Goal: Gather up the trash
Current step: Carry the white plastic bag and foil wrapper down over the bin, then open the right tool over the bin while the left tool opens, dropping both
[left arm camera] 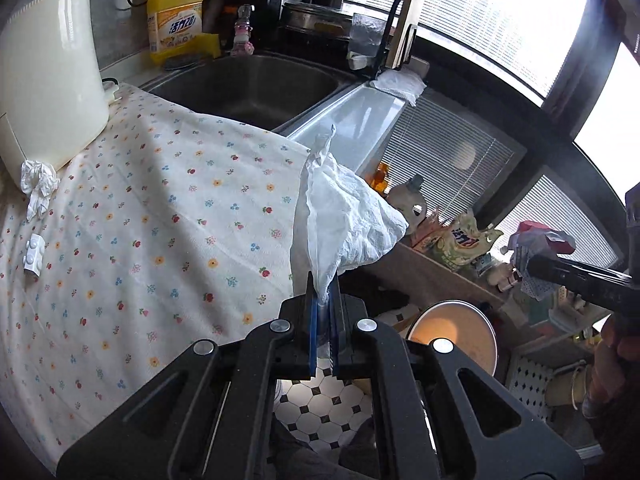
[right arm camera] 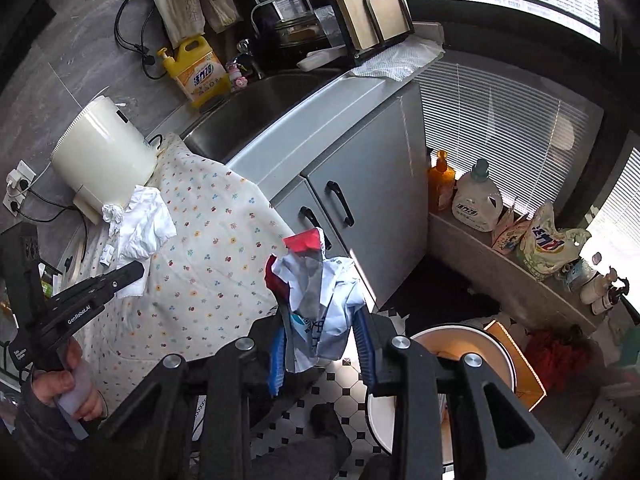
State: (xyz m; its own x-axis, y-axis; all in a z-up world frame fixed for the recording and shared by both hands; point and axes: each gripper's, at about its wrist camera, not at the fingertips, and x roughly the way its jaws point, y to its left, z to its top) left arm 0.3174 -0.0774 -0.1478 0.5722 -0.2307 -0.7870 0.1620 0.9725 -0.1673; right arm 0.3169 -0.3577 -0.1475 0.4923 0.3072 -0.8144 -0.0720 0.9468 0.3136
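My left gripper (left arm camera: pixel 325 312) is shut on a white paper tissue (left arm camera: pixel 344 216) and holds it up beyond the counter's edge, above the floor. It also shows in the right wrist view (right arm camera: pixel 146 224). My right gripper (right arm camera: pixel 322 340) is shut on a crumpled red, white and blue wrapper (right arm camera: pixel 316 280), held above the floor to the left of the round white trash bin (right arm camera: pixel 460 340). The bin also shows in the left wrist view (left arm camera: pixel 456 332). Another crumpled tissue (left arm camera: pixel 38 188) lies on the flowered cloth (left arm camera: pixel 160 220) beside the cream appliance (left arm camera: pixel 48 92).
A small white block (left arm camera: pixel 33 256) lies on the cloth. A steel sink (left arm camera: pixel 256 88), yellow detergent bottle (left arm camera: pixel 174 16) and cutting board rack (right arm camera: pixel 360 4) stand behind. Grey cabinet doors (right arm camera: pixel 360 208) are below. Bottles and bags line a low ledge (right arm camera: pixel 520 280) by the window.
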